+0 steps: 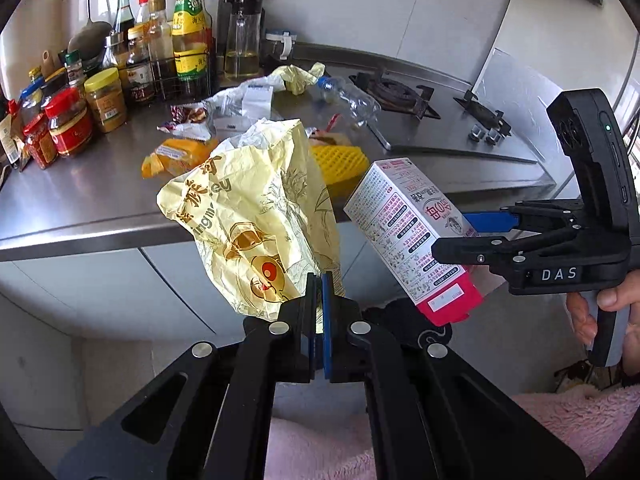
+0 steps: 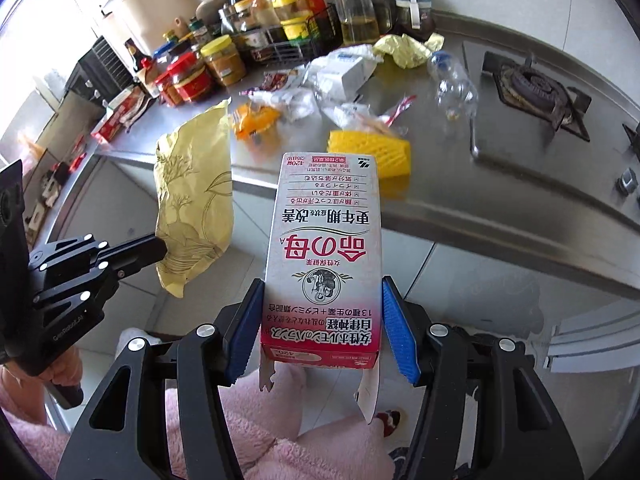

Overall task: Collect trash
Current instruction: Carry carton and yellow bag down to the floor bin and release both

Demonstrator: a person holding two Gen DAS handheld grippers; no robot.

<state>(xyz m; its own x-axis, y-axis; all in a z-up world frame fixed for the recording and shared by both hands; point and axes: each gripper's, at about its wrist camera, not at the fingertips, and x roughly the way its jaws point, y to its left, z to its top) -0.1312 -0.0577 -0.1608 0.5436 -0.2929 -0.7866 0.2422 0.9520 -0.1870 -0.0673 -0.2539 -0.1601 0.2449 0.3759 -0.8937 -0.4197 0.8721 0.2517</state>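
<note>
My left gripper (image 1: 319, 308) is shut on a crumpled yellow paper bag (image 1: 256, 216), held in the air in front of the counter; the bag also shows in the right wrist view (image 2: 196, 204). My right gripper (image 2: 320, 320) is shut on a white and pink carton box (image 2: 324, 256), its open flaps hanging down; in the left wrist view the box (image 1: 408, 232) hangs right of the bag. More trash lies on the steel counter (image 1: 100, 192): an orange wrapper (image 1: 176, 158), yellow foam net (image 2: 370, 156), a clear plastic bottle (image 2: 454, 84), white wrappers (image 2: 344, 72).
Sauce bottles and jars (image 1: 120, 76) crowd the counter's back left. A gas hob (image 2: 536, 88) sits at the right. White cabinet doors (image 1: 120, 292) run below the counter. Pink fleece clothing (image 2: 256, 420) fills the lower view.
</note>
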